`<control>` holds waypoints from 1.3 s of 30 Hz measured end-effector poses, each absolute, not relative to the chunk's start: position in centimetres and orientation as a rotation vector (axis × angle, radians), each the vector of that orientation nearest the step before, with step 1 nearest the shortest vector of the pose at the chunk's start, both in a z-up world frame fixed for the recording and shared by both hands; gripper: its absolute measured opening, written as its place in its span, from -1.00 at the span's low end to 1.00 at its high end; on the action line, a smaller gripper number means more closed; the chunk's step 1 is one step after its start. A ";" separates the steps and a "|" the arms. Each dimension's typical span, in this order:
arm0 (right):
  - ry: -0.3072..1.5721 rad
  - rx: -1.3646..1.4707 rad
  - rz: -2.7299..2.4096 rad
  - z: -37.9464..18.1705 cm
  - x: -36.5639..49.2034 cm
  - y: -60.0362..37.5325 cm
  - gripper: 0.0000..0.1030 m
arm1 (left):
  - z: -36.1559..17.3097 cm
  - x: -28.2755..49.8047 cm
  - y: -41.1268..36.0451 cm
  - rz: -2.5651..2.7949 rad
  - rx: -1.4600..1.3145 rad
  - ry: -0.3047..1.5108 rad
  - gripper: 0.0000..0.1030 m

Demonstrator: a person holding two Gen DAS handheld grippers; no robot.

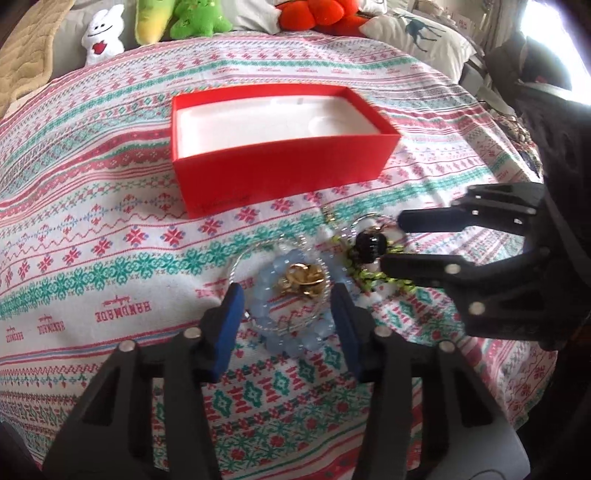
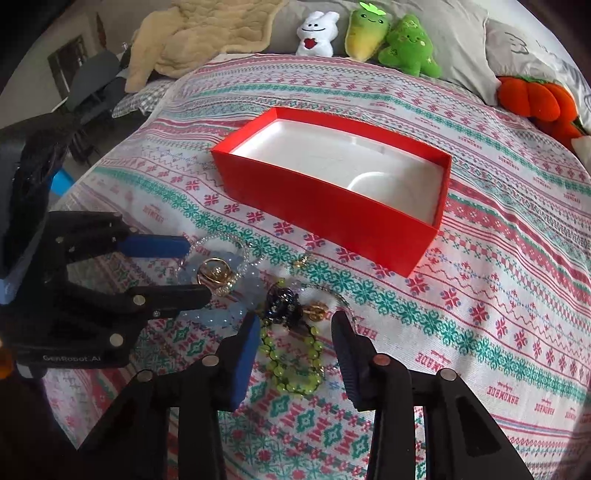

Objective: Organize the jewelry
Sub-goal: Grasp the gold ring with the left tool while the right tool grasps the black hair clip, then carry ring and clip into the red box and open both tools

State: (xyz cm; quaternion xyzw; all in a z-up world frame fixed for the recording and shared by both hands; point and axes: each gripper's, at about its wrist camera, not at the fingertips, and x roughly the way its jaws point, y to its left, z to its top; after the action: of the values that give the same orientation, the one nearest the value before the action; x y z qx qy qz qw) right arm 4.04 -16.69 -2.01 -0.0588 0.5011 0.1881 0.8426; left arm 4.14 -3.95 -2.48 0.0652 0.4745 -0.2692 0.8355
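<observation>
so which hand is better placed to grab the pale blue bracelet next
Left. The left gripper is open with its jaws either side of the blue bracelet; the right gripper is open around the green beads.

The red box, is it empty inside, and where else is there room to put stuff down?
The red box shows only its bare white lining. The patterned cloth lies bare right of the box and between the box and the plush toys. It is crowded in front of the box: blue bracelet, gold pieces, green beads, dark piece, both grippers' open jaws.
</observation>
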 end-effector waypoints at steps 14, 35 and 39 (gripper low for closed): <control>1.087 -0.149 0.408 -3.2 5.4 -15.4 -0.58 | -3.0 5.1 -4.5 -0.581 0.108 1.036 -0.52; 0.971 -0.051 0.419 2.1 4.1 -17.3 -0.59 | 2.0 4.6 -3.8 -0.558 0.060 0.913 -0.52; 0.950 -0.047 0.399 3.0 4.5 -17.6 -0.59 | 3.3 5.3 -3.8 -0.534 0.042 0.891 -0.52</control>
State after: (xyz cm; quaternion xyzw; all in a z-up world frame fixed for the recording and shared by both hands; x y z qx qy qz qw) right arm 4.50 -17.56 2.98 -0.0225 0.4544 0.1907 0.8698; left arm 5.34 -3.82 3.30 0.0202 0.4256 -0.2553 0.8679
